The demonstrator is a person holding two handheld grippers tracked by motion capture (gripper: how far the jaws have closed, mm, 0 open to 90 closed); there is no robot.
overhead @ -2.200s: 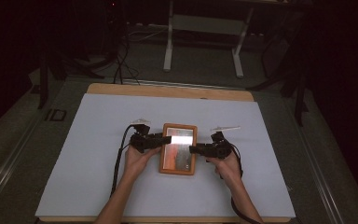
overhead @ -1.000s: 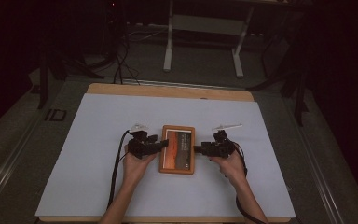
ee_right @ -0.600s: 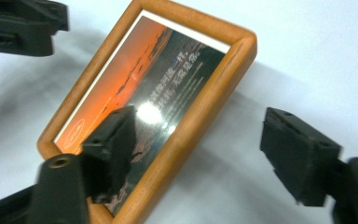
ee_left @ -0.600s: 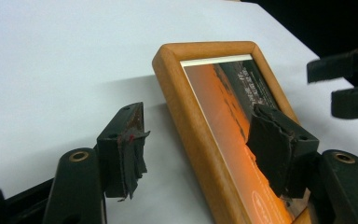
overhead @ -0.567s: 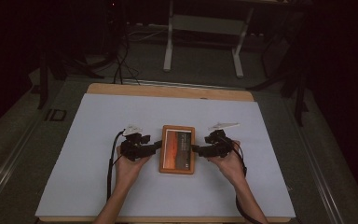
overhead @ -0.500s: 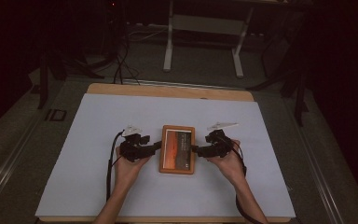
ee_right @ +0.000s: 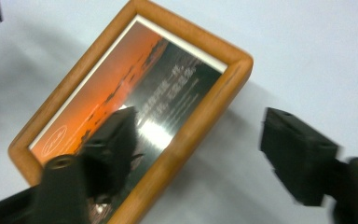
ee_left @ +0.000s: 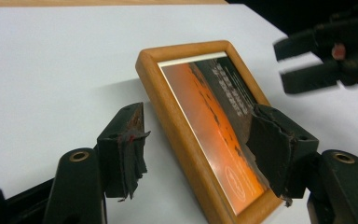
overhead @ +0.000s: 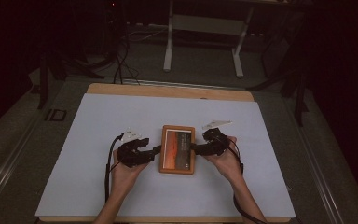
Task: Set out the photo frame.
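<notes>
A wooden picture frame (overhead: 177,149) with an orange sunset print lies near the middle of the white table cover. My left gripper (overhead: 154,150) is just off its left side, jaws open. In the left gripper view the frame's (ee_left: 205,116) left rail runs between the jaws of the left gripper (ee_left: 198,140), and neither pad presses on it. My right gripper (overhead: 194,148) is at the frame's right side. Its jaws have just been closing, and the right rail of the frame (ee_right: 135,116) lies between them, clear of the right gripper's (ee_right: 200,126) far pad.
The white cover (overhead: 121,116) spreads wide around the frame, with a strip of the wooden tabletop (overhead: 168,91) at its far edge. Beyond the table, a metal stand (overhead: 205,28) and loose cables (overhead: 121,60) are on the dark floor.
Both grippers have come off the top of the frame to its sides. The left hand has drawn back to the left and the right hand has barely shifted. The frame stays in place.
</notes>
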